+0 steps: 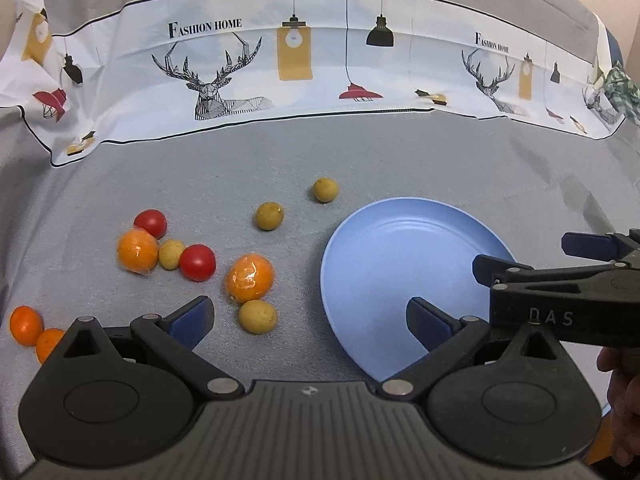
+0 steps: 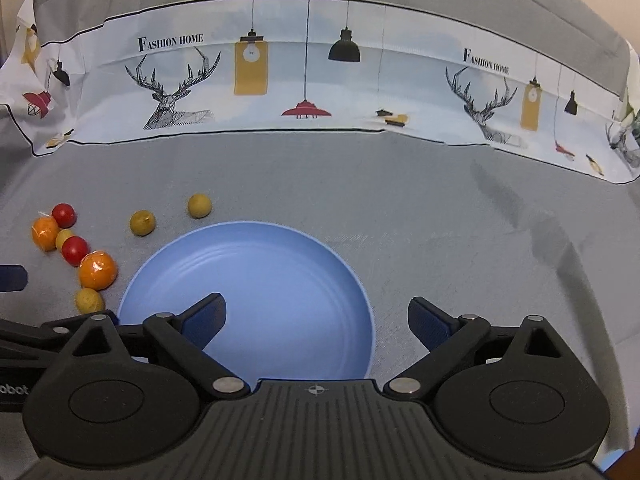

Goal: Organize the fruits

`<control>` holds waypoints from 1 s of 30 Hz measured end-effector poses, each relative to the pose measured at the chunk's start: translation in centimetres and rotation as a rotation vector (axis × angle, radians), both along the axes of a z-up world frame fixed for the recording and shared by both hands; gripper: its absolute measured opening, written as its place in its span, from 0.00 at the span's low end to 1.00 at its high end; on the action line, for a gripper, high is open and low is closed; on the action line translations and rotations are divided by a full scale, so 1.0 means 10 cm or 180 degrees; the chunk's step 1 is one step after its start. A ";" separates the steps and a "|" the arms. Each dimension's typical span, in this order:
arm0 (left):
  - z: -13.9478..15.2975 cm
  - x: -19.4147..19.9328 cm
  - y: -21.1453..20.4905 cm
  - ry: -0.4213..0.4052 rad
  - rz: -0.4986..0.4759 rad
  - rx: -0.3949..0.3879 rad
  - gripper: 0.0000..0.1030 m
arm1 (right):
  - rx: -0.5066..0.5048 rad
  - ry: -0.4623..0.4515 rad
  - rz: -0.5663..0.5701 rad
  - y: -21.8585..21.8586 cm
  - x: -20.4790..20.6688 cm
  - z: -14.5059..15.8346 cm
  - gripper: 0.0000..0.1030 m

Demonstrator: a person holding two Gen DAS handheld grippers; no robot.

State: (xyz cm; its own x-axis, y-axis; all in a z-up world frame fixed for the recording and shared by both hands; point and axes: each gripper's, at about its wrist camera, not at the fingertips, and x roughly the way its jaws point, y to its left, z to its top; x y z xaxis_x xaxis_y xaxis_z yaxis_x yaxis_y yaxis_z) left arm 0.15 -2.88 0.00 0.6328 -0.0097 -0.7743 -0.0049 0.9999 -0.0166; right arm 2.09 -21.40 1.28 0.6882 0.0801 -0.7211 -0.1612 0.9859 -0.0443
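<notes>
An empty blue plate [image 1: 400, 248] [image 2: 280, 272] lies on the grey cloth. To its left are scattered fruits: two wrapped oranges [image 1: 250, 278] [image 2: 97, 271], two red tomatoes [image 1: 197, 262] [image 2: 74, 250], several yellow-brown round fruits [image 1: 270, 216] [image 2: 142, 222] and two small oranges [image 1: 26, 325] at the far left. My left gripper [image 1: 310, 316] is open, low over the cloth, with one yellow-brown fruit [image 1: 258, 316] between its fingers but untouched. My right gripper [image 2: 316, 310] [image 1: 532, 256] stands open and empty over the plate's near right part.
A printed cloth with deer and lamps [image 1: 296, 64] [image 2: 304, 80] rises along the back. A green checked fabric [image 1: 618, 88] sits at the far right. A hand [image 1: 624, 400] holds the right gripper. Bare grey cloth [image 2: 480, 240] stretches right of the plate.
</notes>
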 end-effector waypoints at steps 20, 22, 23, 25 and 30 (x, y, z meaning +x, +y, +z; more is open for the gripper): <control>-0.03 0.04 -0.03 0.0102 -0.0038 -0.0040 0.99 | -0.0096 0.0146 -0.0104 -0.01 0.02 -0.09 0.94; -0.03 0.04 -0.04 0.0105 -0.0045 -0.0039 0.99 | -0.0113 0.0156 -0.0109 0.00 0.02 -0.09 0.94; -0.04 0.04 -0.04 0.0107 -0.0049 -0.0035 0.99 | -0.0122 0.0162 -0.0115 0.00 0.02 -0.09 0.94; -0.04 0.04 -0.04 0.0111 -0.0046 -0.0038 0.99 | -0.0138 0.0172 -0.0129 0.01 0.02 -0.10 0.94; -0.04 0.04 -0.05 0.0113 -0.0041 -0.0038 0.99 | -0.0184 0.0156 -0.0123 0.01 0.02 -0.09 0.94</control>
State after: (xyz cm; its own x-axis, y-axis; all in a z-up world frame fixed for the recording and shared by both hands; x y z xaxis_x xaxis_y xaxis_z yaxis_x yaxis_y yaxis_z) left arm 0.54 -3.33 -0.42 0.6046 -0.0272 -0.7961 0.0073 0.9996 -0.0287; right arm 2.32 -21.34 0.40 0.6537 0.0112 -0.7567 -0.1263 0.9875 -0.0945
